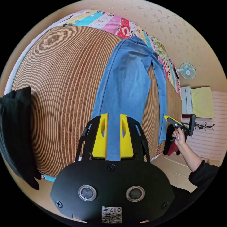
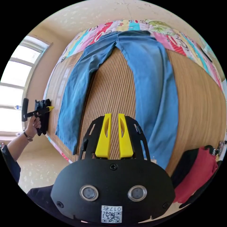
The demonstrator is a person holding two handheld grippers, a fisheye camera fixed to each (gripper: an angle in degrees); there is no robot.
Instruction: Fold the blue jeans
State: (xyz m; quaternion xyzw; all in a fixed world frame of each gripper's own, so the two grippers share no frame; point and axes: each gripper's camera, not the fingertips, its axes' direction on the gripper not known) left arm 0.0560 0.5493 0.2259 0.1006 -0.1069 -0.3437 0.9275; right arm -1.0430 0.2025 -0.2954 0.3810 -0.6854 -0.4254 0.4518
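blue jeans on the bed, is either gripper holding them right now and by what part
Neither. The blue denim jeans lie spread flat on the striped woven mat. The left gripper and right gripper hover open above them, clamping nothing.

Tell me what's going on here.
A person holds a tool in each hand over a pair of blue jeans spread flat, legs apart, on a striped mat on a bed. The left tool points along one leg near its hem, jaws open with denim showing between them. The right tool is open over the bare mat between the legs. No fold has been made yet. Dark clothes sit at the mat's edge.
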